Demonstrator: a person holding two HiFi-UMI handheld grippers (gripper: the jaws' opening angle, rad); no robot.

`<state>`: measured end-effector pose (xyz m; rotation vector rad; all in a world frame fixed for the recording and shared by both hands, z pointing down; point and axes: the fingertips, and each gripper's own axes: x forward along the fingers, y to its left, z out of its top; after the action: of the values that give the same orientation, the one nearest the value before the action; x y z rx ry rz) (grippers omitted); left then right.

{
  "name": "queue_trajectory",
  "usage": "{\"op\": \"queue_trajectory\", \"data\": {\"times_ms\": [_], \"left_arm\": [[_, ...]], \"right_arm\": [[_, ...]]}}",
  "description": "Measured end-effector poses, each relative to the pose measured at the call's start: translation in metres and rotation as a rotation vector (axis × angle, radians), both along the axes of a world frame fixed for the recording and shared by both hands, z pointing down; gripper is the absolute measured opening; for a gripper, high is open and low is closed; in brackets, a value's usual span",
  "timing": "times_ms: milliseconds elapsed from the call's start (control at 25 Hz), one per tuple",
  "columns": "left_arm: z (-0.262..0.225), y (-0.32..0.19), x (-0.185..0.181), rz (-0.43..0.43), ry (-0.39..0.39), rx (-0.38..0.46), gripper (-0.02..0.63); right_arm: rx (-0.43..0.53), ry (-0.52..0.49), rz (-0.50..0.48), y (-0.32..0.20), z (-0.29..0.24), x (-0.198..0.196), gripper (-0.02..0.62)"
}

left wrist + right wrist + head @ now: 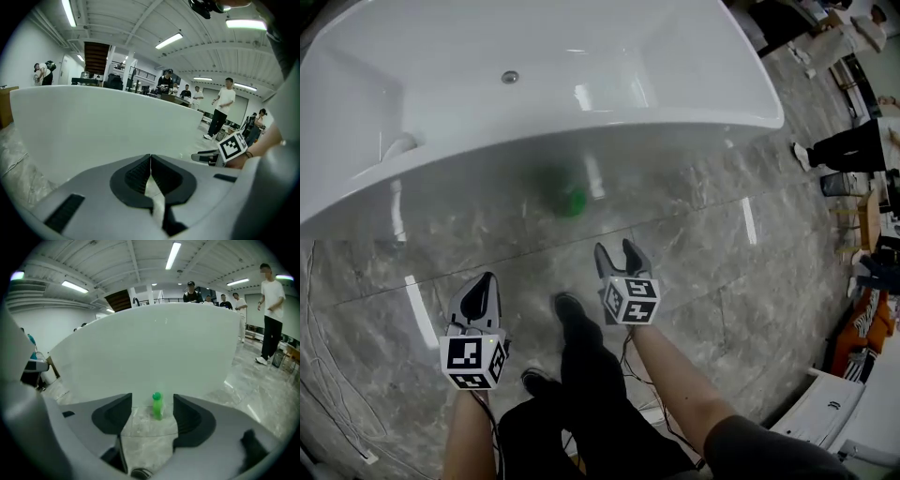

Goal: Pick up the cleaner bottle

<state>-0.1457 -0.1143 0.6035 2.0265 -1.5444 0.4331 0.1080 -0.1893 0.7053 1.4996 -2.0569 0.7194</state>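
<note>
Your left tongs [487, 279] are closed: in the left gripper view the two dark pads of the left tongs [151, 157] meet along one line with nothing between them. That view looks at the white outer wall of the bathtub [93, 131]. It does not show the bottle. At its right edge your right hand's marker cube [233, 146] comes into view.

Your right tongs [616, 251] stand wide open and empty. In the right gripper view the cleaner bottle [157, 405] shows in the gap of the right tongs [152, 399], but it is well beyond the tips and touches neither pad. It stands upright on the marble floor [150, 446], just at the foot of the bathtub [164, 352]. It is green with a rounded green cap, and too small to read any label.

From your head view the cleaner bottle [572, 200] is only a blurred green smear on the floor [722, 281], below the overhanging rim of the bathtub [487, 150]. Its shape and lower part are hard to make out there. Both tongs hang short of it, the right one nearer. The tub is cut off at the top and left of the frame, with its drain [510, 77] in sight.
</note>
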Motion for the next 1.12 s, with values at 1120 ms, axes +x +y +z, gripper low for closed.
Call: {"op": "queue_trajectory", "data": {"times_ms": [1120], "left_arm": [[0.246,-0.124,0.003,0.125,0.023,0.166,0.014]], "right_arm": [[0.192,0.130,-0.055,-0.090,0.277,-0.048,0.290]]}}
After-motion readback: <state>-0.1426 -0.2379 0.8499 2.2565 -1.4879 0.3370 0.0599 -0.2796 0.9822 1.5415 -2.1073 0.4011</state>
